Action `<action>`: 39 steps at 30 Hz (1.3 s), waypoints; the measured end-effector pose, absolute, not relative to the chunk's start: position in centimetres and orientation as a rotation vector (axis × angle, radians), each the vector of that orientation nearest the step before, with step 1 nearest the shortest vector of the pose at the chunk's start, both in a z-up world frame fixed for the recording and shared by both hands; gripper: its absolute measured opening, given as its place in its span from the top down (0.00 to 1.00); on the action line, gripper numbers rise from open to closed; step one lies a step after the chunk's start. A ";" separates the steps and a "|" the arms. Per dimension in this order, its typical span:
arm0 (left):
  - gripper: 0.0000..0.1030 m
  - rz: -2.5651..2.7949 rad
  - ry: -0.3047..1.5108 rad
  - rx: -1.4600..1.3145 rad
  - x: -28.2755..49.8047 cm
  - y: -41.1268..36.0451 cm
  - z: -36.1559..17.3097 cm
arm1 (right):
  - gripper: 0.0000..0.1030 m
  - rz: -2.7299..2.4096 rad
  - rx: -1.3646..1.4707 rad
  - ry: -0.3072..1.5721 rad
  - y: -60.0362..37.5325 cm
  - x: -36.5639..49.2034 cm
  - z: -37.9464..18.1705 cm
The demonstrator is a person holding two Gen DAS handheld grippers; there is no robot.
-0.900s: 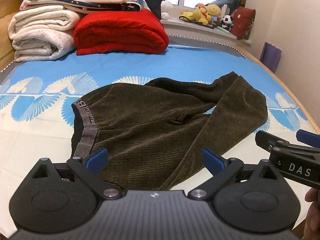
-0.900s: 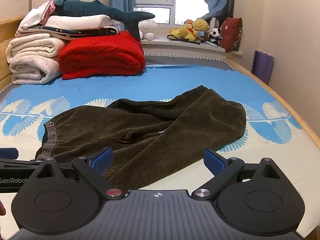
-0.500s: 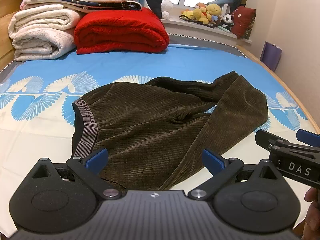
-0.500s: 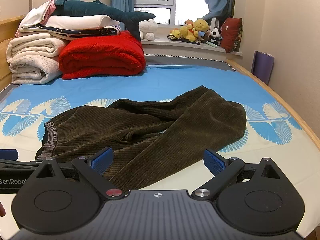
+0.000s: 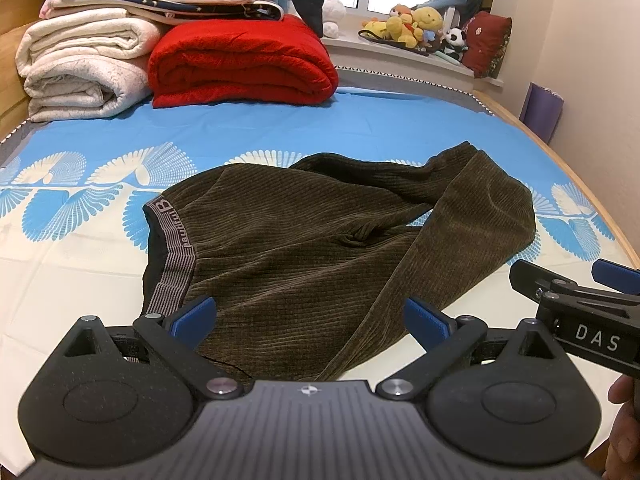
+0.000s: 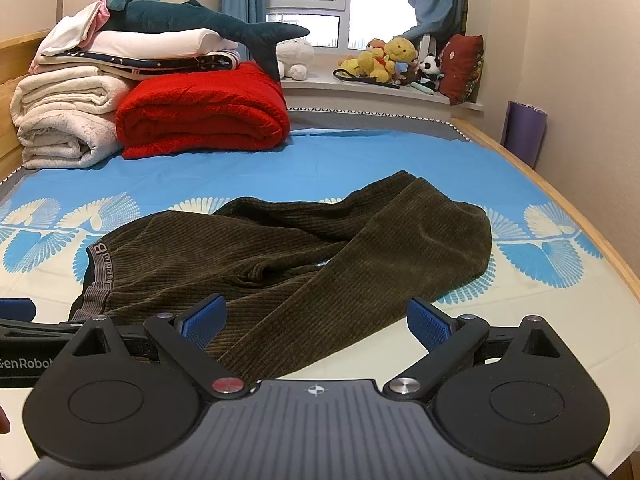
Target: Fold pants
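Nothing moved, pants (image 5: 320, 248) unfolded on bed (image 5: 360, 128), left gripper (image 5: 310, 316) and right gripper (image 6: 316, 316) fingers released

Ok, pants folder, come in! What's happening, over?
Left gripper open, right gripper open, nothing held. Pants crumpled on bed sheet, unfolded. Nothing in the way.

One pair of dark olive corduroy pants (image 5: 304, 248) lies mid-bed. Behind the pants: one folded red blanket (image 5: 240, 64), two rolled cream blankets (image 5: 80, 64), one blue plush shark (image 6: 192, 20) on top. Two black blue-padded grippers (left gripper (image 5: 308, 318), right gripper (image 6: 316, 320)) hover before the pants.
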State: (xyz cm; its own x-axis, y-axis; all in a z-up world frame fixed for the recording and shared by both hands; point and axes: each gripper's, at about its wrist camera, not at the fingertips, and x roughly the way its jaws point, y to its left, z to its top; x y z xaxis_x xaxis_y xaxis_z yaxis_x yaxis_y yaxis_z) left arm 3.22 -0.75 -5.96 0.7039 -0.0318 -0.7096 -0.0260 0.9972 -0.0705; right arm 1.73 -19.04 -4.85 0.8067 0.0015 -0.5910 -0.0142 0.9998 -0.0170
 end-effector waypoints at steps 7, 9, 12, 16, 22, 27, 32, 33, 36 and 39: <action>0.02 -0.004 0.791 -0.078 3.1 -0.9 -6.1 | 0.06 0.005 -0.032 0.631 -19.0 1.8 -4.9; 0.02 -0.006 0.782 -0.074 3.1 -0.9 -5.9 | 0.06 0.000 -0.031 0.629 -19.1 1.8 -4.9; 0.09 0.008 0.733 -0.091 2.9 0.2 -5.0 | 0.07 -0.030 -0.006 0.614 -19.6 1.8 -4.6; 0.80 -0.041 0.766 -0.128 5.1 4.2 -3.1 | 0.25 -0.063 0.084 0.595 -21.5 2.0 -4.4; 0.83 -0.015 0.788 -0.186 10.0 12.8 -3.6 | 0.40 -0.031 0.208 0.600 -23.6 3.9 -4.6; 0.83 0.077 1.000 -0.353 11.6 19.6 -13.3 | 0.37 -0.013 0.220 0.673 -23.5 7.1 -6.1; 0.79 0.085 1.092 -0.346 12.8 22.3 -16.9 | 0.36 0.044 0.171 0.805 -21.3 11.8 -8.6; 0.76 0.083 1.093 -0.370 13.1 22.6 -17.2 | 0.36 0.055 0.164 0.836 -20.8 12.8 -9.3; 0.61 0.046 1.117 -0.429 14.0 23.1 -18.6 | 0.36 0.059 0.147 0.942 -19.3 15.7 -12.1; 0.51 0.042 1.131 -0.453 14.4 23.1 -19.4 | 0.36 0.061 0.149 1.057 -18.0 18.5 -15.0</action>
